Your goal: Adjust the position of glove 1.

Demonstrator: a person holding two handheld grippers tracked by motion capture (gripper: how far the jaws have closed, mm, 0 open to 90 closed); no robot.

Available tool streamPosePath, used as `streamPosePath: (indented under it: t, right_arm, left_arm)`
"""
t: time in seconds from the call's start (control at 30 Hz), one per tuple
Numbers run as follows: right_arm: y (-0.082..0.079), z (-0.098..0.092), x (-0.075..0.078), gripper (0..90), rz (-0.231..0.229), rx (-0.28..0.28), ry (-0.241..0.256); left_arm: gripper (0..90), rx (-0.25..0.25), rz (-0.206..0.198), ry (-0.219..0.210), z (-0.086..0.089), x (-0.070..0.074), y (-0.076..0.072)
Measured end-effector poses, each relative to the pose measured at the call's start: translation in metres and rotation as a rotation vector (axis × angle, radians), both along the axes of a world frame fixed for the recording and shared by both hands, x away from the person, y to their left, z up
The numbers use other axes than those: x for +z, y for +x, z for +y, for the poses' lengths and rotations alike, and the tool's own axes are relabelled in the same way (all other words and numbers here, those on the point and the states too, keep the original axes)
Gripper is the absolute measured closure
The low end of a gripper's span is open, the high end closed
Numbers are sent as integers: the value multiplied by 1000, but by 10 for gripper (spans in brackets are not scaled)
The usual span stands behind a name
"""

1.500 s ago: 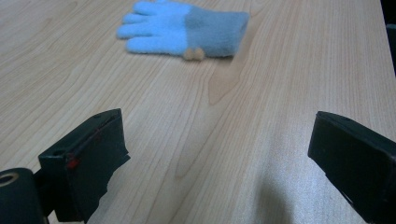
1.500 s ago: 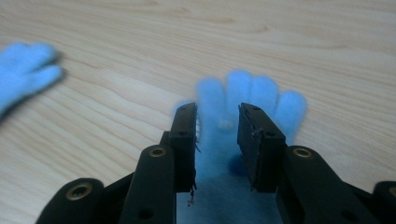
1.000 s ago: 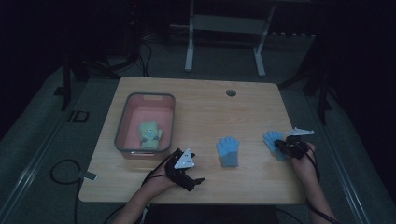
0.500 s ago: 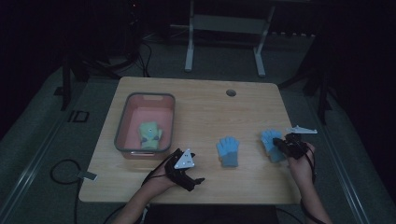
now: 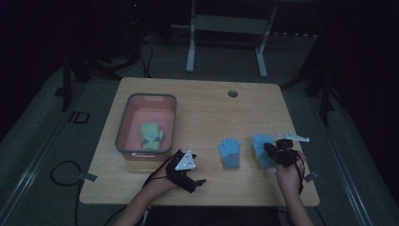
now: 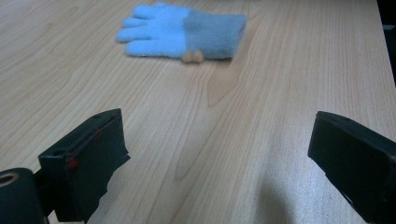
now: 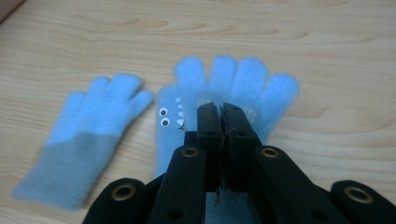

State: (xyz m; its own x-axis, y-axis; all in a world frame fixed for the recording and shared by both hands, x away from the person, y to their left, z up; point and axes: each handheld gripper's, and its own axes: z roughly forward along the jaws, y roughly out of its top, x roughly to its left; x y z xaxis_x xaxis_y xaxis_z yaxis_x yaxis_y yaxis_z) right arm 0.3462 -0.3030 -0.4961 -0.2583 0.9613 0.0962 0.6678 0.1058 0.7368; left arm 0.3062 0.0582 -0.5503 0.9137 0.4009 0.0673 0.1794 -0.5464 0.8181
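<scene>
Two light blue gloves lie on the wooden table [image 5: 197,113]. The plain one [image 5: 229,151] [image 7: 88,140] [image 6: 182,32] has a grey cuff and lies flat. The other glove [image 5: 260,143] [image 7: 233,79] carries googly eyes, and my right gripper [image 5: 269,148] [image 7: 222,112] is shut on its palm, pinching the fabric. Close beside it on the left lies the plain glove. My left gripper [image 5: 195,181] [image 6: 215,154] rests near the front edge, jaws wide open with bare table between them, a short way from the plain glove.
A pink bin [image 5: 123,122] stands at the table's left and holds a pale green glove [image 5: 150,135]. A dark round hole [image 5: 232,93] sits near the table's far edge. A metal stand [image 5: 226,28] and cables lie on the dark floor beyond.
My right gripper has slid a little to the left with the eyed glove, bringing it closer to the plain glove. The left gripper has stayed put.
</scene>
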Motion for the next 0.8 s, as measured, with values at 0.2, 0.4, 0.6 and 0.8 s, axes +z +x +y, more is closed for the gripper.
streamPosePath:
  t: [0.2,0.4,0.6,0.8]
  right_arm:
    - [-2,14,-13,869,8,-29,8]
    - [3,20,-31,865,26,-78,17]
    - [7,17,-48,819,58,-93,1]
    - [8,16,-41,673,40,-51,-10]
  left_arm:
    - [38,2,-6,1,0,0,0]
    - [38,4,-6,-1,0,0,-1]
    - [38,-1,-3,-2,0,0,-1]
    - [39,-5,-3,1,0,0,-1]
